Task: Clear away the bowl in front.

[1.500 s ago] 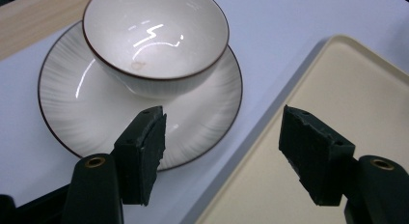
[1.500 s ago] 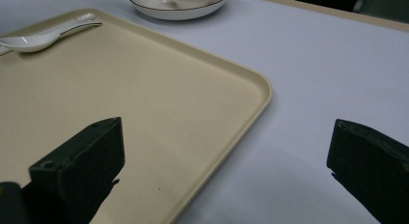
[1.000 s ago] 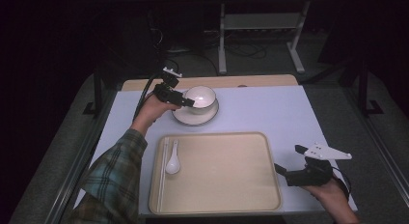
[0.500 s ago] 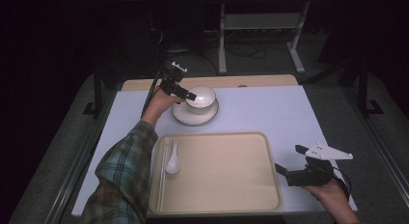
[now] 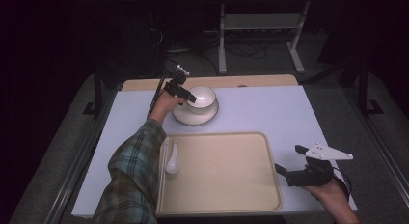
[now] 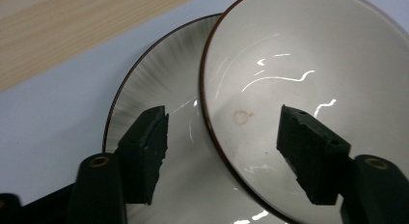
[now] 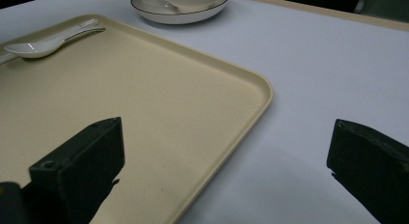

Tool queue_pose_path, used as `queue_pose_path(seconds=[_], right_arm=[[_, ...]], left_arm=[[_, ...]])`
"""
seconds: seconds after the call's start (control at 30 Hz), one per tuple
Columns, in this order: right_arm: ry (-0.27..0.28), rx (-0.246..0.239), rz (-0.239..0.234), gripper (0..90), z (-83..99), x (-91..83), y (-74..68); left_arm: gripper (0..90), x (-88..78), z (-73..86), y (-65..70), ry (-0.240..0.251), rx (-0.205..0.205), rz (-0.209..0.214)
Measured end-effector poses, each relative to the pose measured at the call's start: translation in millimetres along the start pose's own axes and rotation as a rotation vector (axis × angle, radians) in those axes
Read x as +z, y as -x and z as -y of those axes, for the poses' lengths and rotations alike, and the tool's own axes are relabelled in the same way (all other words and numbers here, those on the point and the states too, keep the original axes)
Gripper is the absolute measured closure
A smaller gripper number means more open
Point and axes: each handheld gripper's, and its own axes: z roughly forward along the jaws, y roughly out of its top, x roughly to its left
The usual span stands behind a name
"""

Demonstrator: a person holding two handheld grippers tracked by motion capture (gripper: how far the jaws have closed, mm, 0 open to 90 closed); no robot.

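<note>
In the high view the left gripper (image 5: 189, 96) is covering the left part of the bowl's rim, and the person's hand is hiding the near-left edge of the saucer (image 5: 182, 119) beneath it. The left gripper view is cutting off the bowl (image 6: 308, 79) at the top, right and bottom, so its full outline is not showing there, and the bowl is hiding much of the saucer. Whether the pads are touching the rim is hard to make out.

The bowl (image 5: 202, 97) is sitting on the saucer at the far middle of the pale tabletop (image 5: 289, 113), beyond the tray (image 5: 226, 173). It is white and glossy, with a thin dark brown line running round its rim and a faint brownish ring stain on the inside wall. The saucer (image 6: 159, 74) is white with fine grey streaks fanning towards a dark edge line.

The left gripper's jaws have just been closing and are straddling the bowl's rim, one jaw outside over the saucer and one inside the bowl, still spread with a gap on each side.

The right gripper (image 5: 288, 162) is hovering at the near right, just beside the tray's right edge, its jaws spread wide with nothing between them. A white spoon (image 5: 172, 160) is lying at the tray's left side.
</note>
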Motion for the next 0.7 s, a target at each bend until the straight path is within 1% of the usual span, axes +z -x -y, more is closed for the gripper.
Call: queue_pose_path(seconds=[0.23,0.33,0.37,0.47,0.5,0.53,0.63,0.7], right_arm=[[-0.001,0.004,-0.002,0.0,0.1,0.3,0.1],[0.001,0.005,-0.003,0.0,0.1,0.1,0.3],[0.001,0.005,-0.003,0.0,0.1,0.1,0.3],[0.001,0.005,-0.003,0.0,0.1,0.1,0.4],[0.000,0.005,-0.003,0.0,0.2,0.2,0.5],[0.000,0.006,-0.002,0.0,0.2,0.2,0.7],[0.000,0.008,-0.003,0.0,0.2,0.0,1.0],[0.001,0.009,-0.003,0.0,0.2,0.0,1.0]], left_arm=[[45.5,8.6,0.7,-0.7,-0.036,-0.021,-0.002],[49.6,12.2,1.8,-2.6,-0.053,-0.037,0.008],[51.2,13.0,2.1,-3.2,-0.057,-0.041,0.018],[54.9,14.2,1.7,-2.7,-0.060,-0.051,0.029],[58.1,14.4,1.4,-2.5,-0.062,-0.051,0.032],[59.5,14.5,1.2,-2.4,-0.064,-0.056,0.034],[65.5,15.3,1.0,-2.9,-0.074,-0.072,0.041],[67.3,14.9,-0.4,-3.9,-0.083,-0.090,0.046]])
